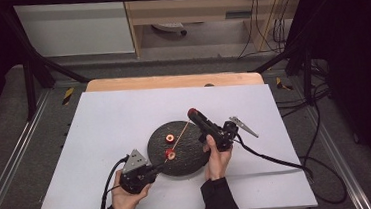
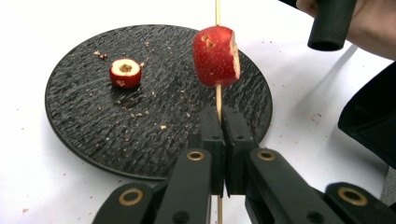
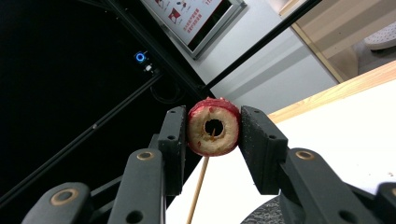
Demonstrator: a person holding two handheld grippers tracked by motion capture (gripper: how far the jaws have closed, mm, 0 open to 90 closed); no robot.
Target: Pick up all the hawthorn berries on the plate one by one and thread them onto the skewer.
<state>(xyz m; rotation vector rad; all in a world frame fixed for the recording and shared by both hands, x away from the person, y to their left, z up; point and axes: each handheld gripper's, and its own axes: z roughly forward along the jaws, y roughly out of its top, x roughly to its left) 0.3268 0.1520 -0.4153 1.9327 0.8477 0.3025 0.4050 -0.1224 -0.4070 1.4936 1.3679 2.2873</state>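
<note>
At centre frame, the thin wooden skewer (image 1: 178, 137), clenched low by the left gripper (image 1: 154, 170), slants up-right; its tip meets the cored red fruit ring (image 3: 214, 126) pinched in the right gripper (image 1: 193, 113).

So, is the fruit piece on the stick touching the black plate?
Apart. In the left gripper view, the fruit piece sits up on the stick, with a clear gap above the plate.

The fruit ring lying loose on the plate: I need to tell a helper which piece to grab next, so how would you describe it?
Start at the round black plate in the middle of the white table. On its far left part lies the loose fruit ring, red-skinned, hollow core facing up. Unlike the fruit piece on the skewer and the ring in the right gripper, it sits alone, unpierced and unheld.
</note>
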